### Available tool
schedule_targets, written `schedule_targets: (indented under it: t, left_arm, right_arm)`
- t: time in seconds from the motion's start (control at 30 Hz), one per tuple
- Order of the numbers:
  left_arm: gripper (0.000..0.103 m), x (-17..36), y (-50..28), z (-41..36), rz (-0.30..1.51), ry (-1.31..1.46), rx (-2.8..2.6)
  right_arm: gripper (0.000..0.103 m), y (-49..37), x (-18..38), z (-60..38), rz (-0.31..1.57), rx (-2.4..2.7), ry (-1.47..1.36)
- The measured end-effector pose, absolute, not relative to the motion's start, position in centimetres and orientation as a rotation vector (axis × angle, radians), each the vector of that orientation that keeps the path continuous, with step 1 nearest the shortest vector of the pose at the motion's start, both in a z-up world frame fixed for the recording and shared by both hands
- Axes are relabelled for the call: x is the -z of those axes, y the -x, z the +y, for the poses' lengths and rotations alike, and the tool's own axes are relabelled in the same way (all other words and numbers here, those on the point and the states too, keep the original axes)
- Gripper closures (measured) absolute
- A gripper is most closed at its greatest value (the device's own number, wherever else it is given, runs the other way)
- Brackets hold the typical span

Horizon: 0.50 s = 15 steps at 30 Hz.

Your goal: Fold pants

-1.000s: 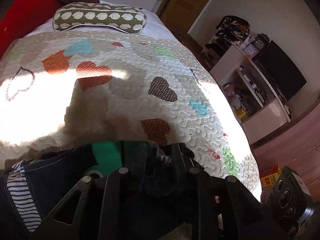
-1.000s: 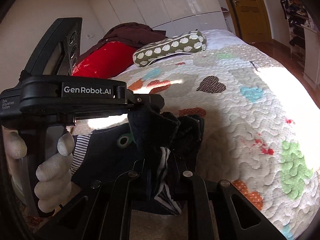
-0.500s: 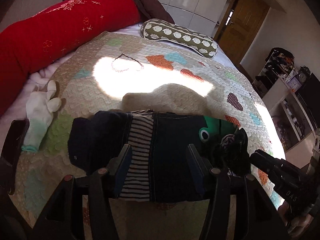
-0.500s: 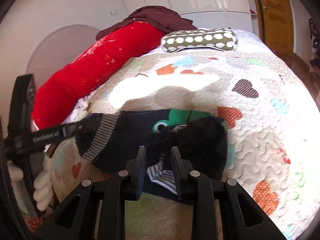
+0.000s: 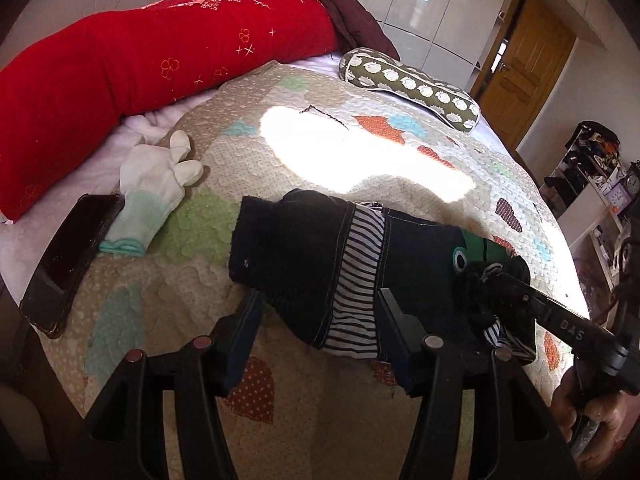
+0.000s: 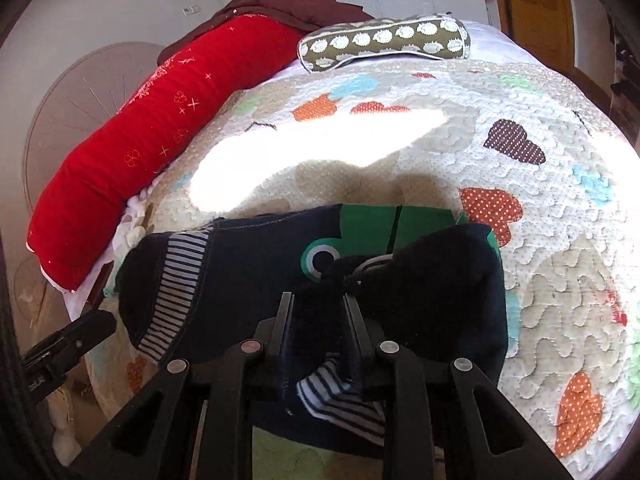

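One phone and one white knit glove lie left on the quilted heart-patch bed. One pair of dark denim pants lies mid-bed; left gripper jaws spread wide, apparently straddling it; right gripper jaws pinch its bunched fabric.

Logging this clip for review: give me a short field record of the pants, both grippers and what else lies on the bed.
pants: dark, striped trim, green patch, lying on quilt
left gripper: open, straddling the striped band
right gripper: shut on bunched pants fabric
beside pants: white glove, black phone
far side: red bolster, patterned pillow
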State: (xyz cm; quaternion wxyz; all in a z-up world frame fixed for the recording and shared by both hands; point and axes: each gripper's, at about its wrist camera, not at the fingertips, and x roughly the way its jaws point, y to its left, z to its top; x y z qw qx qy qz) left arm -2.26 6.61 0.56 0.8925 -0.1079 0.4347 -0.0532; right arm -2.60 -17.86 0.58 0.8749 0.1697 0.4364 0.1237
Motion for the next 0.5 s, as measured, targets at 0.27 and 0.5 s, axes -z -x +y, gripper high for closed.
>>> schedule_targets:
  t: [0.27,0.5]
  left_arm:
    - [0.046,-0.2,2.5,6.7,0.899,0.169,0.027]
    - [0.046,-0.5,3.3,6.9,0.851,0.070,-0.062]
  right_arm:
    - [0.077,3.5,1.9,-16.0,1.014,-0.272,-0.340]
    - [0.074,3.8,1.6,-16.0,1.003,-0.270,-0.341]
